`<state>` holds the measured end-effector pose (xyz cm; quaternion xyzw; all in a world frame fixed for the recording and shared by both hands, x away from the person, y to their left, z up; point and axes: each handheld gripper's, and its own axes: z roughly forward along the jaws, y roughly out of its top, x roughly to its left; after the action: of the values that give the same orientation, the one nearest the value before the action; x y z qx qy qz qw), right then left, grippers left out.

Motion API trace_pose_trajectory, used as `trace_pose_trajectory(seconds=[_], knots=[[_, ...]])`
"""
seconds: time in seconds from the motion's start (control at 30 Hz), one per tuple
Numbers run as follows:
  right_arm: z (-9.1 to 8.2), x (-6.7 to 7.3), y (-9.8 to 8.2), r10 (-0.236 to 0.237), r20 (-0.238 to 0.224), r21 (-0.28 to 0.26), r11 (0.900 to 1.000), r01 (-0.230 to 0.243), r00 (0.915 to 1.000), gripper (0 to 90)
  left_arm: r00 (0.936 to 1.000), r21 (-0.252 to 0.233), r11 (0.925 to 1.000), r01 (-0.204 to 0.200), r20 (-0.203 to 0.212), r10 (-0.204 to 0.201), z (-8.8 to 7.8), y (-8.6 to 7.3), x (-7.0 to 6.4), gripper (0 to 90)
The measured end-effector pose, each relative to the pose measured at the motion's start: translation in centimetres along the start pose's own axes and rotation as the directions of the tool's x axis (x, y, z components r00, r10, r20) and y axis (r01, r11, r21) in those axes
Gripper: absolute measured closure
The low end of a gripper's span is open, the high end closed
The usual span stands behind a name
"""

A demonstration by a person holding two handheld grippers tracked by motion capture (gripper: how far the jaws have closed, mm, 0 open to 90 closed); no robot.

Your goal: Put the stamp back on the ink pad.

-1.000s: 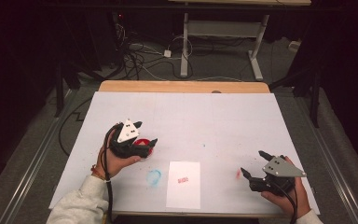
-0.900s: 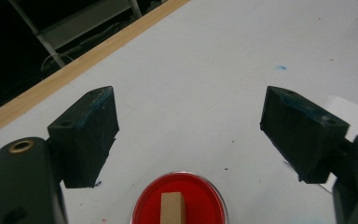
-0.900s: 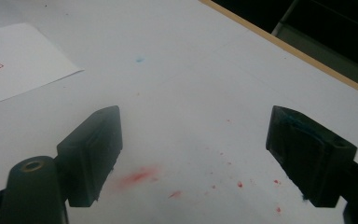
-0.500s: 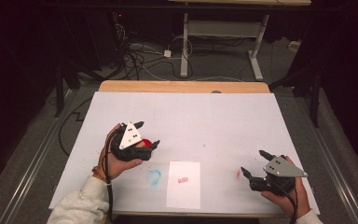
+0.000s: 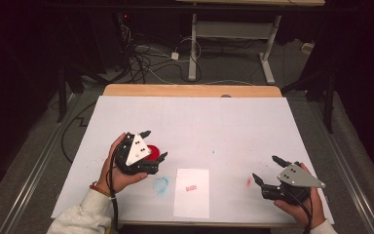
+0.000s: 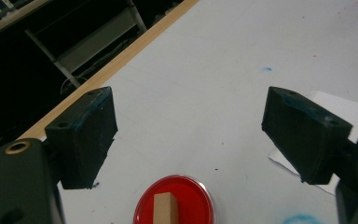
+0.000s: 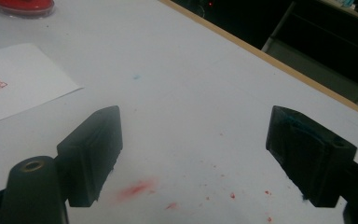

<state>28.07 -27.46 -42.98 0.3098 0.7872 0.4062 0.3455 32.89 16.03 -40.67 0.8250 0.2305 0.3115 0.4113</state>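
A round red ink pad (image 5: pixel 152 150) lies on the white table cover, left of centre. In the left gripper view a small wooden stamp (image 6: pixel 164 209) stands upright on the ink pad (image 6: pixel 186 200). My left gripper (image 5: pixel 155 145) hovers over the pad, open, with its jaws either side of it and nothing held (image 6: pixel 193 121). A white paper sheet (image 5: pixel 191 192) with a red stamp mark (image 5: pixel 191 187) lies near the front edge. My right gripper (image 5: pixel 265 168) rests open at the front right, empty (image 7: pixel 200 144).
A blue ink smudge (image 5: pixel 160 185) sits left of the paper, and a red smear (image 5: pixel 249 181) lies in front of the right gripper. The table's wooden far edge (image 5: pixel 190 90) borders a dark floor with cables and a desk frame.
My left gripper has drawn slightly back toward the near edge over the ink pad. The right gripper has stayed put.
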Motion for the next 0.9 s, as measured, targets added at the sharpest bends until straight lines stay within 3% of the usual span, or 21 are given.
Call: trace_pose_trajectory(seconds=[0.27, 0.53, 0.9], knots=[[-0.3, 0.2, 0.0, -0.010, 0.006, -0.009, 1.000, 0.010, 0.9999, 18.7, 0.9993, -0.001, 0.9993, -0.036, -0.013, 0.036, -0.5, -0.8, -0.7, 17.3], [-0.3, 0.2, -0.2, -0.011, 0.016, -0.004, 1.000, 0.011, 0.9998, 18.7, 0.9979, 0.003, 0.9989, -0.048, -0.044, 0.048, -1.1, -2.0, -1.0, 17.3], [-0.2, 0.3, -0.4, -0.007, 0.013, 0.002, 1.000, 0.007, 0.9999, 18.7, 0.9975, 0.018, 0.9983, -0.056, -0.041, 0.057, -1.7, -3.6, -1.2, 17.3]])
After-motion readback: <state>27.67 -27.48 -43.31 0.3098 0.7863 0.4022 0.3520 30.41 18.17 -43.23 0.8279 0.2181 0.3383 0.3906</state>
